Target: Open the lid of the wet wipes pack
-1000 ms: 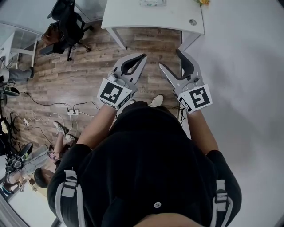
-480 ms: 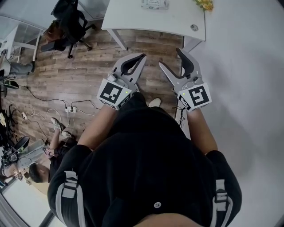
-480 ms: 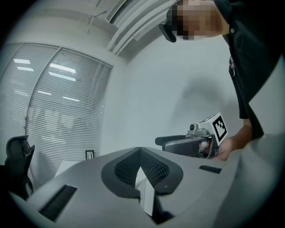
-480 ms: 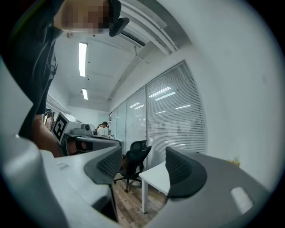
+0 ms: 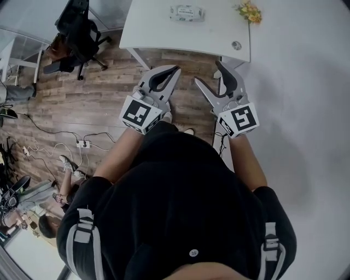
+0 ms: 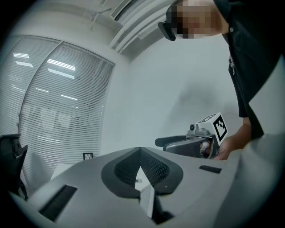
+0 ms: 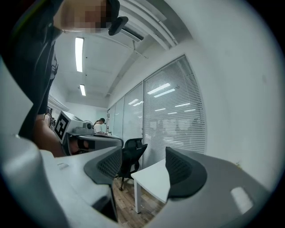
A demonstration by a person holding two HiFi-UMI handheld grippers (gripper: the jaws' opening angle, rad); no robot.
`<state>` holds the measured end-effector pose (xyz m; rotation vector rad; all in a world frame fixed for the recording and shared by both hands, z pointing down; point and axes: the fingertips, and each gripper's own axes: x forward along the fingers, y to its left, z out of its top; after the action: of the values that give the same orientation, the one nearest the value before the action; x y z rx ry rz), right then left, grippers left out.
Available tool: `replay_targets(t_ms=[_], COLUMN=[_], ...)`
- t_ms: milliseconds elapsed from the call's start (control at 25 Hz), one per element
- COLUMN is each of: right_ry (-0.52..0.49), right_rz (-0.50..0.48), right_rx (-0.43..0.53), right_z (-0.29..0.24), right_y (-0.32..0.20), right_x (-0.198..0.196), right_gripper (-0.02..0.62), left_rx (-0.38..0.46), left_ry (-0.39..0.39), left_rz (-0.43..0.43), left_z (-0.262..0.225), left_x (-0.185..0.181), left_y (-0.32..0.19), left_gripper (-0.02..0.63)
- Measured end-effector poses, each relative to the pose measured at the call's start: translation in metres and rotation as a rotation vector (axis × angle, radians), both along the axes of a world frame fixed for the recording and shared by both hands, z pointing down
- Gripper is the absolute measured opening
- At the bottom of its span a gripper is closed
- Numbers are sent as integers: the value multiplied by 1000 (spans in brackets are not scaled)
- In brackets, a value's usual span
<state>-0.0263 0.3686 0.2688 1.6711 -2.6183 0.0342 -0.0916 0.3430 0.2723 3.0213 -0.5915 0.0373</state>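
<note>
Holding left gripper (image 5: 174,71) closed, right gripper (image 5: 208,72) agape, both empty — likely needing lid-edge pinch on soft, light pack (image 5: 186,13).

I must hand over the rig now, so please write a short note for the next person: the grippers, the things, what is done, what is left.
Left gripper: shut, empty, held in the air in front of the body.
Right gripper: open, empty, beside the left one.
Pack: lies on the table, ahead of both grippers, with neither touching it. Flowers stand to its right.
Done: nothing that shows; the lid is too small to read.
To do: go to the table, steady the pack, open the lid.
</note>
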Motion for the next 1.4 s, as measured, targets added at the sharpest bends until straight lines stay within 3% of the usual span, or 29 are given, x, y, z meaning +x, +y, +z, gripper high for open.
replay_targets(t_ms=[320,640,1000,1400], right_ry=[22,26,44,47], right_rz=[1,20,68,92], right_rx=[-26,-39,-68,-74], right_z=[9,3,12,16], right_y=[-87,-148,-194,-229], right_x=[4,-10,-28,-23], right_gripper=[310,310,310,313], left_rx=[-18,-28,-45,-50], left_ry=[-6,15,20,25], left_rz=[29,58,97,107], left_z=[9,6,17,21], left_x=[12,0,-22,-20], left_y=[-86,-146,-198,-237], left_gripper=[8,8,8,8])
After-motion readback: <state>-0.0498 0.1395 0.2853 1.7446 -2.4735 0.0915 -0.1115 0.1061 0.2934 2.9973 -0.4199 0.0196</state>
